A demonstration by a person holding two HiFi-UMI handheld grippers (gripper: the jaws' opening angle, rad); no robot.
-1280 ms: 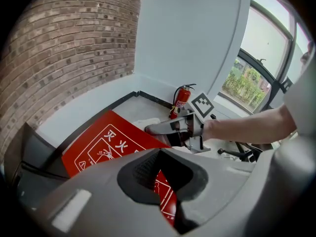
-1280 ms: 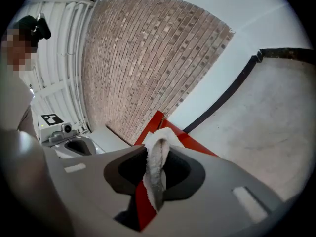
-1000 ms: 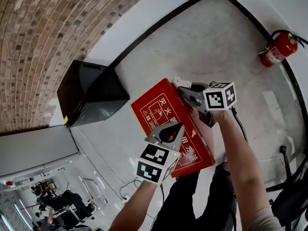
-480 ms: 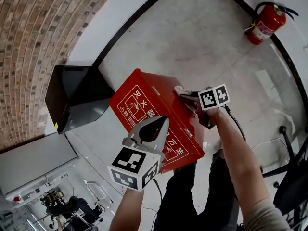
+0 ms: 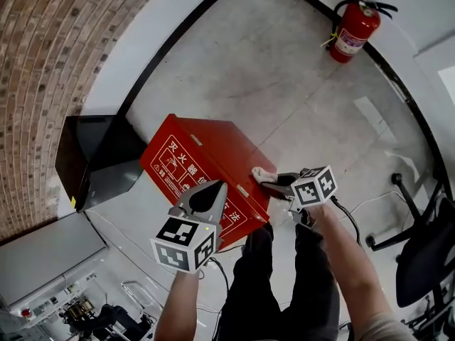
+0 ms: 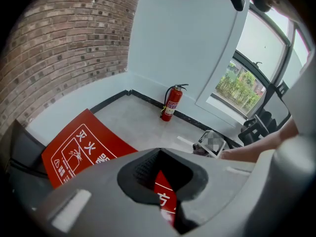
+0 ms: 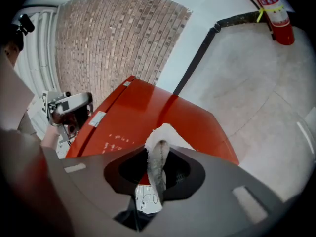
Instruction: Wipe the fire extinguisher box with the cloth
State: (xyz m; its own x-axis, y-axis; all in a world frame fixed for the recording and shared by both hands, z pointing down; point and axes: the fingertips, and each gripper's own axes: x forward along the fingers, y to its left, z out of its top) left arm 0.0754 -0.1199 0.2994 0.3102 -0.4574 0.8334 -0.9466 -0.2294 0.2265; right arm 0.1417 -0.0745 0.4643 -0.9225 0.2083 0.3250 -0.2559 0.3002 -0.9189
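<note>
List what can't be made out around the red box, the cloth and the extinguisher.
- Cloth against red box: in the head view the right gripper hides any contact. The right gripper view doesn't settle it either.
- Box print: the left gripper partly covers it in the head view, and that gripper's own body cuts it off in the left gripper view.
- Extinguisher label: too small to read in every view.
</note>
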